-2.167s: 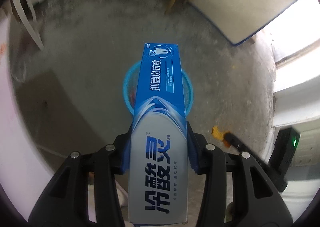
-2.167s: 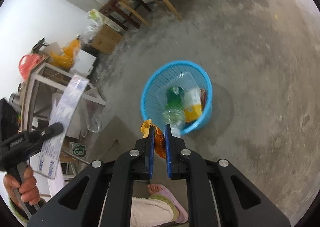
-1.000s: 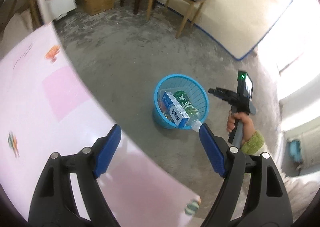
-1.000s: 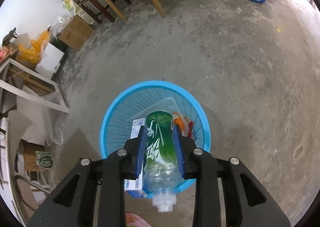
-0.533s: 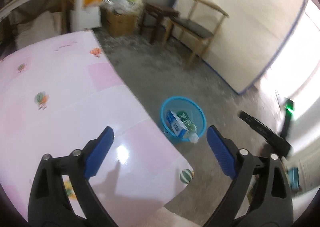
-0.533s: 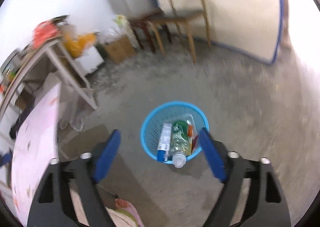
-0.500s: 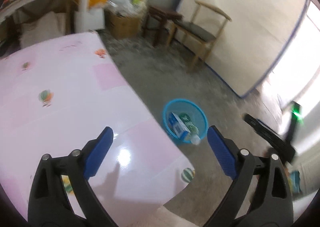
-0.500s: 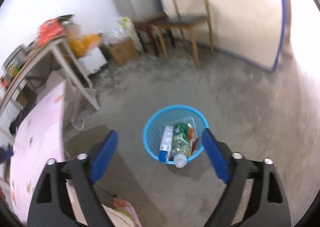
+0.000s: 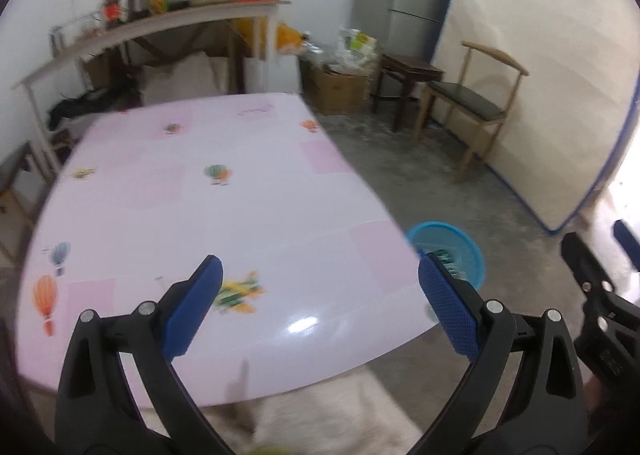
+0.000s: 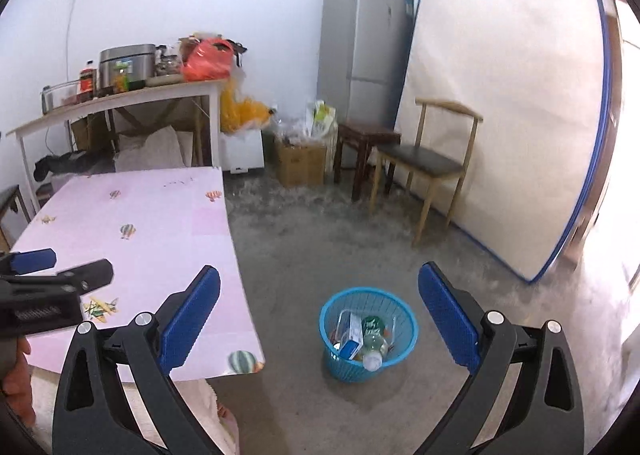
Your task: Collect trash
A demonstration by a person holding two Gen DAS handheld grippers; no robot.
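Observation:
A blue mesh basket (image 10: pixel 412 329) stands on the concrete floor just right of the table's corner. Inside it lie a green plastic bottle (image 10: pixel 372 335), a blue and white toothpaste box (image 10: pixel 353 335) and other scraps. My right gripper (image 10: pixel 320 275) hangs high above and in front of the basket, its jaws opening with nothing between them. My left gripper (image 9: pixel 318 267) is open and empty over the pink table (image 9: pixel 200 195). From there only part of the basket (image 9: pixel 474 255) shows, past the right finger. A hand holds the left gripper's black body (image 10: pixel 48 287).
The pink table (image 10: pixel 140 223), printed with balloons, fills the left. Behind it stand a white shelf table (image 10: pixel 120 99) with a cooker and bags, a cardboard box (image 10: pixel 300 169), a dark stool (image 10: pixel 366 135), a wooden chair (image 10: pixel 428 163), a fridge (image 10: pixel 360 51) and a leaning mattress (image 10: pixel 508 103).
The right gripper let go of the green bottle, which now lies in the basket, then rose and drew back with its jaws wide. The left gripper swung from the basket to above the table.

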